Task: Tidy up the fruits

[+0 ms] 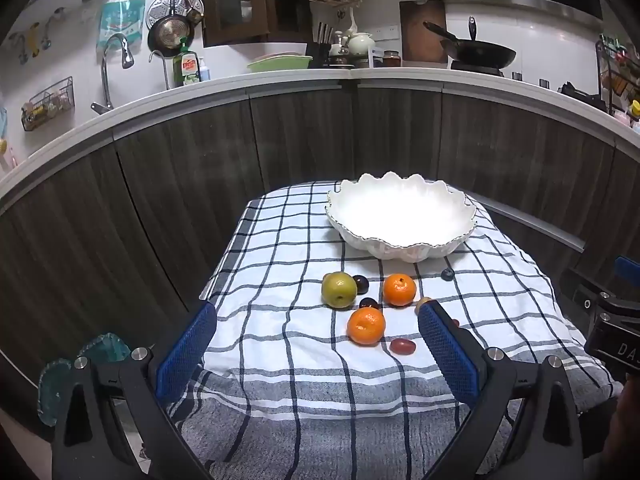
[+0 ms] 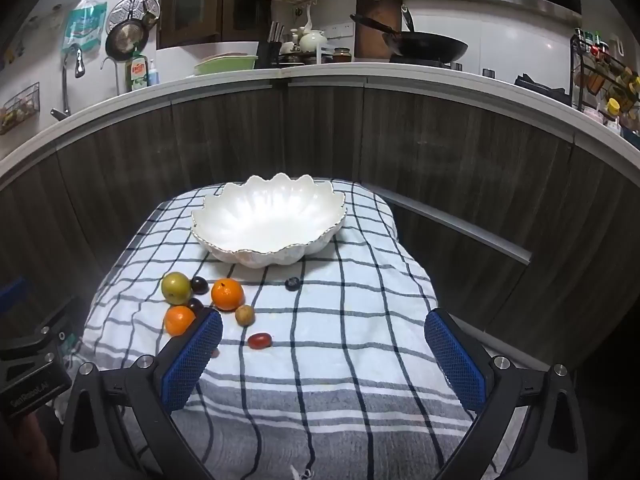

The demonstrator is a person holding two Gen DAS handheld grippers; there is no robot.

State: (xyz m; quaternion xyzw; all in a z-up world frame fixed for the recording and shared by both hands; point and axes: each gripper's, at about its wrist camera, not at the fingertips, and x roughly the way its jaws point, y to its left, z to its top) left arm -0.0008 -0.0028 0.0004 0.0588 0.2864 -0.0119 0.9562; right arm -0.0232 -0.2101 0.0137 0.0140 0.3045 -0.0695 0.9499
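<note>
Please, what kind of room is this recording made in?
Most likely a home kitchen. A sink faucet rises from the countertop, a black wok sits on the stove, and a frying pan hangs on the tiled wall.

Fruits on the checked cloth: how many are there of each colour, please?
Orange fruits: 2
Green fruit: 1
Dark purple fruits: 2
Dark blue berry: 1
Tan fruit: 1
Red fruit: 1
Total: 8, plus perhaps one red piece half hidden by the right gripper.
</note>
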